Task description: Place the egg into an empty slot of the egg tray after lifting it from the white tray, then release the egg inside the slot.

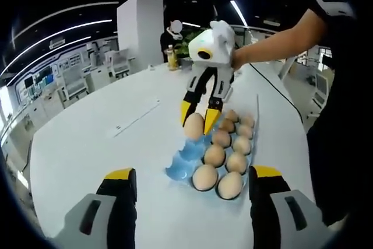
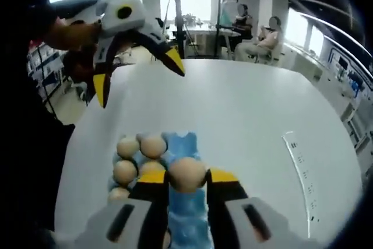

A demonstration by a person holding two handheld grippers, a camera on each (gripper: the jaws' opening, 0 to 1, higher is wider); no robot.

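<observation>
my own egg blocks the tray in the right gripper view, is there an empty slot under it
observer: yes. In the left gripper view the egg in the right gripper is over the bare blue column of the egg tray, beside the other eggs.
operator: is it down in a slot yet
observer: cannot tell. From this angle its bottom meets the tray's blue edge, and the right gripper is shut on it.
operator: left gripper in the way?
observer: no. The left gripper is open and empty, back from the tray's other end.
</observation>
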